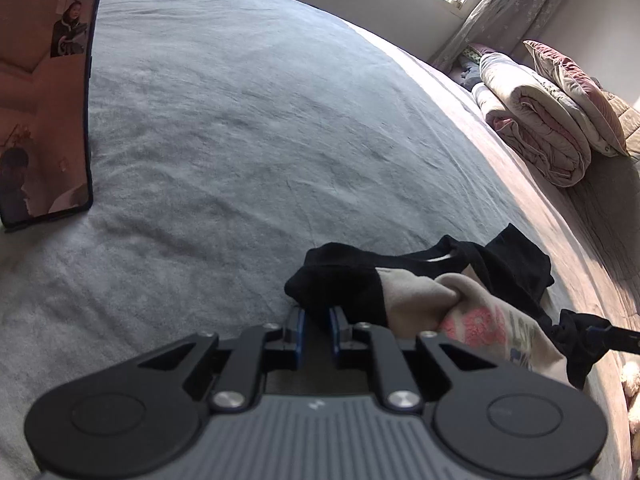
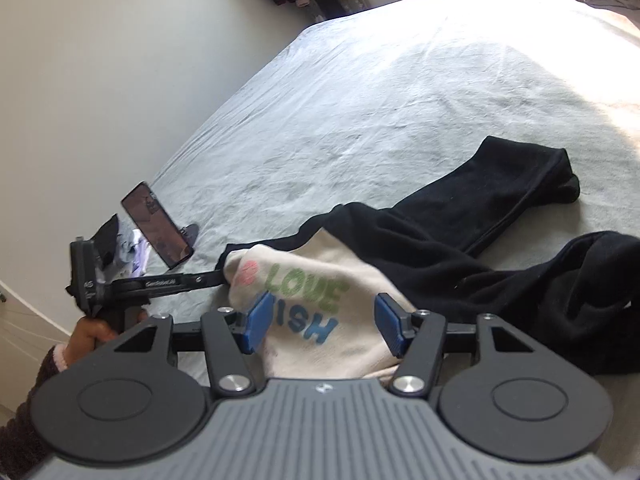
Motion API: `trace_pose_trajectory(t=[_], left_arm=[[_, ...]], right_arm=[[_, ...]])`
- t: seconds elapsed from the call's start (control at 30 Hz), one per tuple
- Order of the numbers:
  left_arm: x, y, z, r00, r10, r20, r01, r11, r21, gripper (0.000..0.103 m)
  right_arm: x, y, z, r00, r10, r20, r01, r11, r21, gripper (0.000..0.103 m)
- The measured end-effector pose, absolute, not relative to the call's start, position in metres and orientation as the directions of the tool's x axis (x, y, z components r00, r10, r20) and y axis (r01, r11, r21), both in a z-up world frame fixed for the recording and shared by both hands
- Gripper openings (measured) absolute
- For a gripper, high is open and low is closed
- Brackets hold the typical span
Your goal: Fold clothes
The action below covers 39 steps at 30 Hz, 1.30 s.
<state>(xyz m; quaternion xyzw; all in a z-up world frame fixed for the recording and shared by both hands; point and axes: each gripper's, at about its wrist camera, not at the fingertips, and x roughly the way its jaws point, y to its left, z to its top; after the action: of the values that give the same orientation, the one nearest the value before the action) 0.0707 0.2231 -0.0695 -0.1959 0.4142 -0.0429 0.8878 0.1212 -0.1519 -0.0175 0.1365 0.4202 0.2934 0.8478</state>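
Observation:
A sweatshirt with a cream printed body and black sleeves lies bunched on the grey bed sheet. My left gripper is shut on a black fold of the sweatshirt, its blue pads pinching the cloth. From the right wrist view the left gripper reaches in from the left, held by a hand, and meets the garment's edge. My right gripper stands open over the cream front, its blue pads wide apart and the print showing between them.
A phone on a stand is propped on the bed at the left. Rolled quilts and a pillow are stacked by the window at the far right. A wall runs along the bed's far side.

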Motion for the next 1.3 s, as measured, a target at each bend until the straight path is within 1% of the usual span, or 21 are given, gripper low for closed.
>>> trace_pose_trajectory(t=[0.07, 0.2, 0.33, 0.4, 0.43, 0.47, 0.5, 0.53, 0.6, 0.67, 0.73, 1.03, 1.3], left_arm=[[0.072, 0.223, -0.072, 0.649, -0.257, -0.716, -0.068, 0.918, -0.391, 0.013], [0.073, 0.217, -0.074, 0.651, -0.273, -0.708, -0.014, 0.928, -0.371, 0.022], [0.075, 0.214, -0.077, 0.66, -0.277, -0.699, 0.023, 0.937, -0.35, 0.025], [0.078, 0.212, -0.079, 0.664, -0.281, -0.693, 0.033, 0.937, -0.348, 0.029], [0.079, 0.211, -0.08, 0.667, -0.283, -0.689, 0.037, 0.937, -0.348, 0.029], [0.08, 0.209, -0.08, 0.671, -0.283, -0.686, 0.041, 0.937, -0.346, 0.029], [0.082, 0.207, -0.08, 0.672, -0.283, -0.684, 0.041, 0.937, -0.347, 0.029], [0.084, 0.206, -0.08, 0.674, -0.284, -0.682, 0.042, 0.937, -0.348, 0.029], [0.087, 0.202, -0.08, 0.678, -0.282, -0.679, 0.041, 0.937, -0.348, 0.029], [0.09, 0.197, -0.079, 0.682, -0.281, -0.675, 0.043, 0.937, -0.348, 0.029], [0.093, 0.192, -0.077, 0.687, -0.284, -0.669, 0.046, 0.936, -0.349, 0.029], [0.107, 0.156, -0.07, 0.678, -0.366, -0.637, 0.111, 0.908, -0.403, 0.035], [0.125, 0.122, -0.073, 0.649, -0.423, -0.633, 0.128, 0.88, -0.457, 0.036]], right_arm=[[0.14, -0.148, -0.027, 0.51, 0.559, -0.654, -0.368, 0.829, 0.421, 0.061], [0.171, -0.138, -0.048, 0.531, 0.487, -0.693, -0.333, 0.872, 0.358, 0.061], [0.183, -0.124, -0.064, 0.529, 0.451, -0.718, -0.34, 0.889, 0.308, 0.061], [0.186, -0.115, -0.071, 0.536, 0.418, -0.734, -0.345, 0.901, 0.262, 0.061], [0.186, -0.11, -0.075, 0.538, 0.402, -0.741, -0.352, 0.906, 0.235, 0.061], [0.185, -0.106, -0.078, 0.539, 0.388, -0.748, -0.363, 0.908, 0.21, 0.055], [0.183, -0.101, -0.081, 0.54, 0.379, -0.752, -0.383, 0.906, 0.181, 0.041], [0.18, -0.097, -0.082, 0.543, 0.374, -0.752, -0.404, 0.901, 0.156, 0.035], [0.174, -0.094, -0.08, 0.555, 0.366, -0.747, -0.426, 0.896, 0.123, 0.017], [0.168, -0.096, -0.072, 0.578, 0.359, -0.733, -0.43, 0.897, 0.101, 0.012], [0.162, -0.104, -0.063, 0.607, 0.345, -0.716, -0.414, 0.906, 0.086, 0.011], [0.139, -0.193, -0.032, 0.733, 0.148, -0.664, -0.134, 0.988, 0.073, 0.011], [0.119, -0.272, -0.008, 0.781, -0.046, -0.622, 0.124, 0.989, 0.083, 0.011]])
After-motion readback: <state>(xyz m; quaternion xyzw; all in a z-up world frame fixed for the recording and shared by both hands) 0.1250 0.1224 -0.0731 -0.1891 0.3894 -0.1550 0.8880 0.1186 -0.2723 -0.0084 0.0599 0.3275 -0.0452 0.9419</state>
